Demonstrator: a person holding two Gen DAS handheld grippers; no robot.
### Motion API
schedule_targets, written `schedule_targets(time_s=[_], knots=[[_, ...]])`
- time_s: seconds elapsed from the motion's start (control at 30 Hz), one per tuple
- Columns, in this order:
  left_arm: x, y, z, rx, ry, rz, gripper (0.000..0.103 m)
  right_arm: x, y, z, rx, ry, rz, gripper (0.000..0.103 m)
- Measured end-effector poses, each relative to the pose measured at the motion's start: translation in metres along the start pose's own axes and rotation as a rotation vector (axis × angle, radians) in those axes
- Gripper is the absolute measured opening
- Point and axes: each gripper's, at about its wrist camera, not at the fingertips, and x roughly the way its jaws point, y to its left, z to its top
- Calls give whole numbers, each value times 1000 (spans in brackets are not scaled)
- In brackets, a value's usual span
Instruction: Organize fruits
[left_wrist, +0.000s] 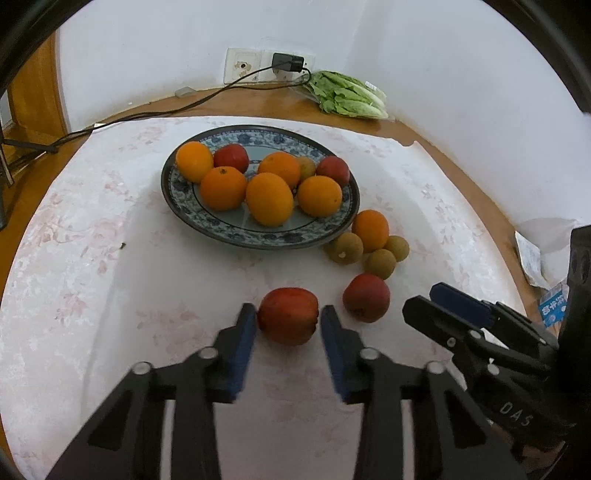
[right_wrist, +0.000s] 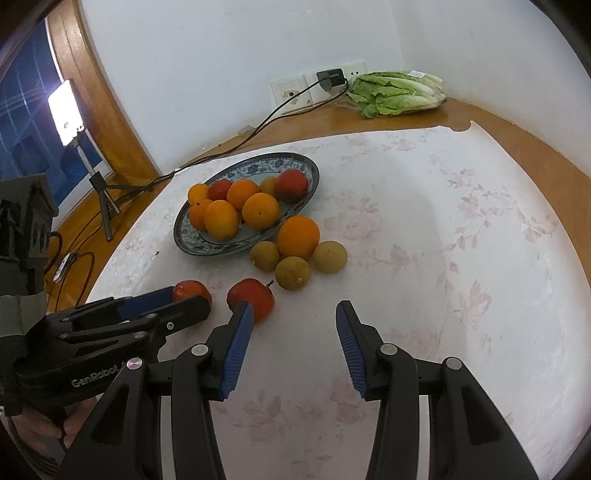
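Tablecloth (left_wrist: 110, 258), white with faint pink flowers, fills my left wrist view over a wooden table (left_wrist: 424, 136) set against a white wall (left_wrist: 406, 48) with a socket plate (left_wrist: 243, 66) and plugged-in charger (left_wrist: 288, 62); bagged romaine lettuce (left_wrist: 347, 96) lies by the wall. A blue-patterned plate (left_wrist: 207, 225) carries oranges and red fruits. My left gripper (left_wrist: 288, 314) brackets a red apple (left_wrist: 289, 315) on the cloth: one blue pad touches it, the other sits just beside it, so I cannot tell if it is clamped. A second red apple (left_wrist: 366, 297) lies near, with a loose orange (left_wrist: 370, 229) and three brownish round fruits (left_wrist: 344, 248) by the plate's rim. In the right wrist view, my right gripper (right_wrist: 295, 314) hangs with its fingers apart over bare cloth, holding nothing; the second apple sits just beside one pad. A lamp on a tripod (right_wrist: 66, 110) glows by a dark window (right_wrist: 26, 122).
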Motion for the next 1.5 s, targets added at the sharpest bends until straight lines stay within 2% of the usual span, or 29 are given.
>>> schedule_targets(time_s=[0.53,1.23,1.3,1.5], knots=[[-21,35,3,-80,-41,40,36,10,24,-1,-36,29,32,48],[-32,56,-1,-124,-70,25,36,33,42,2,-68,38,-26,47],[-33,56,-1,-126,-72,25,36,34,42,1,-76,33,-36,35],[-37,57,4,-131,-87,27,36,31,40,0,-73,33,-18,35]])
